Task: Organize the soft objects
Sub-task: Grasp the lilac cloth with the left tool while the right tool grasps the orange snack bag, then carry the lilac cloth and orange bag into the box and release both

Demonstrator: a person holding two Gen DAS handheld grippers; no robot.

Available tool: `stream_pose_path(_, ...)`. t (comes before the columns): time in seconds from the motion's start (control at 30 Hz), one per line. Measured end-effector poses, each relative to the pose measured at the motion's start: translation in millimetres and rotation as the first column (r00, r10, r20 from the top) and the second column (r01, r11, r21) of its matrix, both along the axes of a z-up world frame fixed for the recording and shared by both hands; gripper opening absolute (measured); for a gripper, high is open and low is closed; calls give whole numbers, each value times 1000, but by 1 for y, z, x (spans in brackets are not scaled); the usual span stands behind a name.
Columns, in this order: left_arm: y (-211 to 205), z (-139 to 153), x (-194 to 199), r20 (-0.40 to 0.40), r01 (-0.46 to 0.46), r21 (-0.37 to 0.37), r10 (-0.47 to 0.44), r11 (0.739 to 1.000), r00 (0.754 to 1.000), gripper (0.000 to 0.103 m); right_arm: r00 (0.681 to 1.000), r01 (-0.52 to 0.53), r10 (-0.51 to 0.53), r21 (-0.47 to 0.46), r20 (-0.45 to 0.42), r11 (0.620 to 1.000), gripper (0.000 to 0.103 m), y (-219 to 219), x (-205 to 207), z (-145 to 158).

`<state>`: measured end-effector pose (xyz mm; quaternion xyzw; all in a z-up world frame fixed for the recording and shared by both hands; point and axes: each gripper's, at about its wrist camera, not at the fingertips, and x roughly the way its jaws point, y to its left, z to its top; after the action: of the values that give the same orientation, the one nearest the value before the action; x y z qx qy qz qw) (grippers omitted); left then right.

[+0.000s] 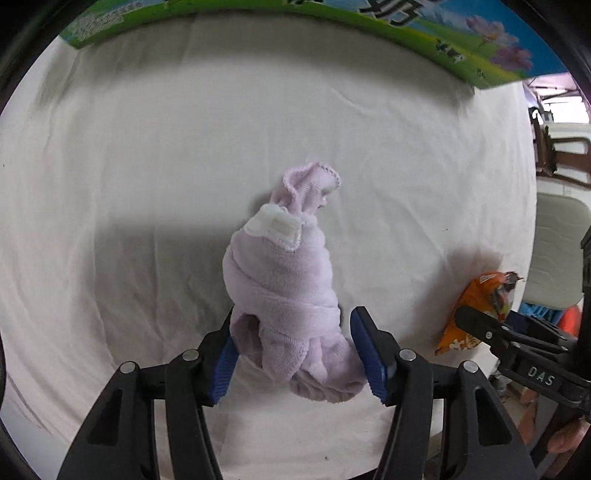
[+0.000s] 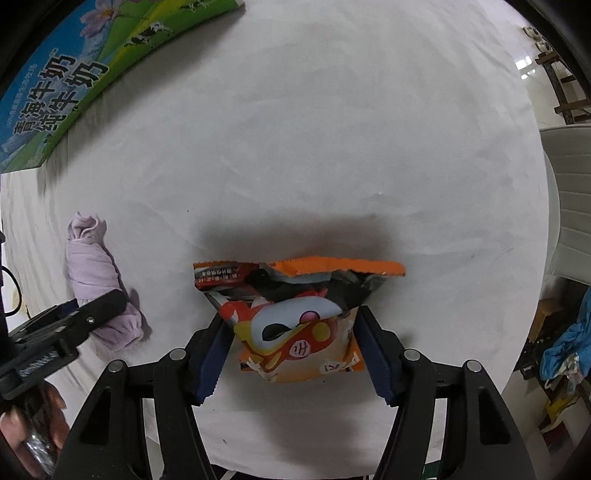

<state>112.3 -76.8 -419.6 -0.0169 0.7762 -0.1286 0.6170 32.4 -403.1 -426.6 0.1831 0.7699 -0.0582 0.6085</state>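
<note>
A rolled lilac towel with a white tag lies on the white tablecloth. My left gripper straddles its near end, blue pads close to both sides, jaws wide. The towel also shows in the right wrist view at the left. An opened orange snack bag lies flat between the jaws of my right gripper, whose pads touch its sides. The bag shows in the left wrist view at the right, with the right gripper on it.
A green and blue milk carton box stands at the far edge of the table; it also shows in the right wrist view at the upper left. A white chair and clutter lie beyond the table's right edge.
</note>
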Motion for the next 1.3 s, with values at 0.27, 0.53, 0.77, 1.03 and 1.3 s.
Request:
stream_pose_path(0.27, -29, 1, -10, 81, 40, 93, -48, 995, 996, 37, 1000, 22, -22, -8, -8, 1000, 68, 11, -16, -7)
stream_pose_path(0.53, -40, 20, -35, 164, 46, 123, -66, 991, 984, 32, 999, -33, 32, -77, -12, 997, 45, 22, -22, 9)
stream_pose_path(0.77, -30, 73, -36, 272, 55, 86, -76, 995, 959, 32, 995, -65, 69, -67, 66, 996, 43, 39, -19, 48)
stream_pose_path(1.03, -23, 151, -25, 384, 53, 14, -55, 998, 922, 32, 975, -104, 110, -40, 192, 994, 43, 55, -14, 117)
stream_pose_path(1.3, -2, 206, 35, 464, 42, -58, -11, 997, 886, 32, 936, -144, 139, -8, 324, 990, 43, 59, 20, 196)
